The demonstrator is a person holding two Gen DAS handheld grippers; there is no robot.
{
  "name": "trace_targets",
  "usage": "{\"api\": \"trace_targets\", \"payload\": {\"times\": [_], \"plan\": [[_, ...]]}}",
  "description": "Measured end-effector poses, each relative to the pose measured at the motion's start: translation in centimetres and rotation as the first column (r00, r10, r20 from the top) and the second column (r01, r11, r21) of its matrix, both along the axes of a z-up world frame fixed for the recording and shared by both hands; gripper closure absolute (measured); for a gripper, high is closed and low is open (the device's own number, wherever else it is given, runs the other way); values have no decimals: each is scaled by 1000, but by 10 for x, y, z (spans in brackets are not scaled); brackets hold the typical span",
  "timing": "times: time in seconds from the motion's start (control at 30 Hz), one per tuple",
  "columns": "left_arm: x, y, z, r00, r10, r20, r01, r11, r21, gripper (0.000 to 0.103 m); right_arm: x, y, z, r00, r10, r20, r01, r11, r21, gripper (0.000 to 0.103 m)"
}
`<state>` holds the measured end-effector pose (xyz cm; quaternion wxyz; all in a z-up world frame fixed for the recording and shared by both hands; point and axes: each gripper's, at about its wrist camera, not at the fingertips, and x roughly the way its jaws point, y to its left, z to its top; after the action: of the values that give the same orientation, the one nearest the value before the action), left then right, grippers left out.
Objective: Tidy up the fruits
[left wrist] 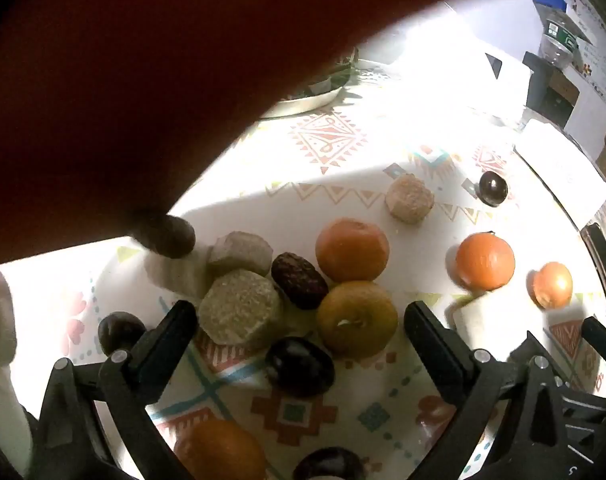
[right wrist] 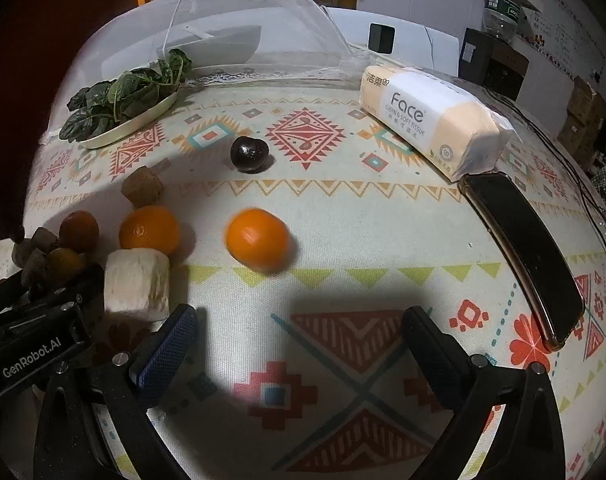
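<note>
In the left wrist view my left gripper (left wrist: 299, 316) is open over a cluster of fruit: a greenish-orange mandarin (left wrist: 357, 318), a dark plum (left wrist: 300, 366), a wrinkled red date (left wrist: 299, 286), an orange mandarin (left wrist: 351, 249) and a hexagonal grainy cake (left wrist: 241, 310). Further right lie an orange (left wrist: 485, 259), a smaller one (left wrist: 551, 284) and a dark plum (left wrist: 493, 188). In the right wrist view my right gripper (right wrist: 299, 320) is open and empty, with an orange (right wrist: 258, 239) lying ahead of it, a dark plum (right wrist: 249, 153) beyond, and another orange (right wrist: 150, 231) to the left.
A plate of leafy greens (right wrist: 123, 100) and a mesh food cover (right wrist: 243, 32) stand at the back. A tissue pack (right wrist: 431, 116) and a phone (right wrist: 523, 256) lie at the right. A pale block (right wrist: 137, 284) sits by the left gripper's body (right wrist: 31, 352). A dark red shape (left wrist: 143, 80) blocks the upper left.
</note>
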<state>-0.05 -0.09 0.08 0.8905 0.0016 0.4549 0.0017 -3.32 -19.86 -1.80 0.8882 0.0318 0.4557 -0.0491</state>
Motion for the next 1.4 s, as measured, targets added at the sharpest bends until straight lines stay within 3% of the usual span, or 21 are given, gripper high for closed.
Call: {"api": "trace_targets", "payload": {"times": [1.4], "plan": [[3, -3, -1, 1000, -9, -3, 9, 1000, -3, 0, 0, -1, 0, 1000, 0, 0, 0, 1000, 1, 0]]}}
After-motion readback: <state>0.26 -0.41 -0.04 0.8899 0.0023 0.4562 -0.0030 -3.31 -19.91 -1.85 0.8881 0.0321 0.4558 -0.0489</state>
